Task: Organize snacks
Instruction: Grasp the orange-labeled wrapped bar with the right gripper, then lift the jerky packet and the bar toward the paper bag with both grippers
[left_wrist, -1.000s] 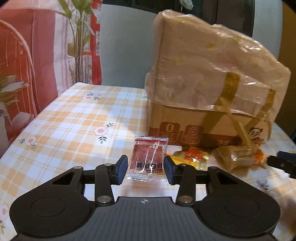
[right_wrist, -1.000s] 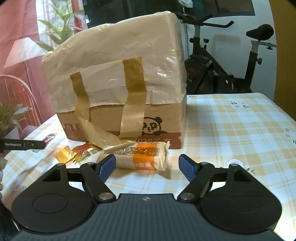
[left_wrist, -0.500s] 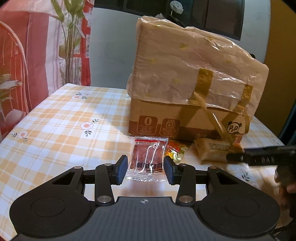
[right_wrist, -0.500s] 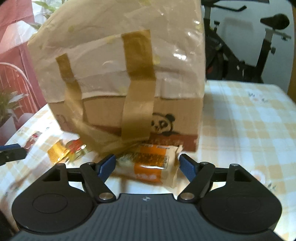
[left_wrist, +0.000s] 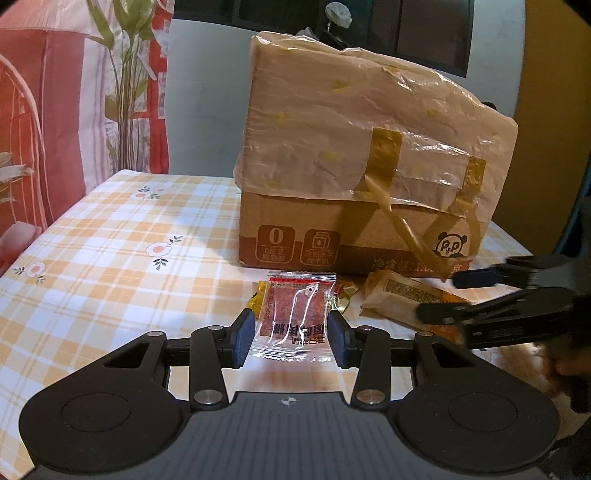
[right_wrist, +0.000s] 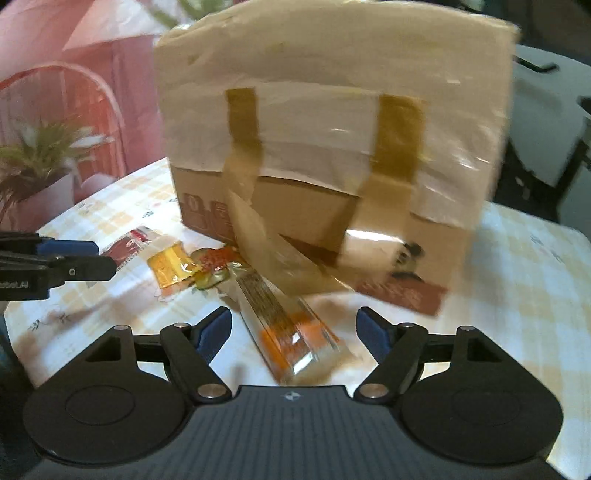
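Observation:
My left gripper is shut on a clear packet with a red snack and holds it in front of the taped cardboard box. A small yellow packet and a red one lie by the box. My right gripper is open, its fingers on either side of a long orange-and-cream wrapped snack that lies on the checked tablecloth. The right gripper also shows in the left wrist view, at that snack.
The box is wrapped in plastic and brown tape and stands mid-table. A potted plant and a red panel are off the left edge. An exercise bike stands behind on the right.
My right gripper has swung left and closer, so the long snack now lies lengthwise between its fingers. My left gripper has kept its hold on the red packet and shifted slightly.

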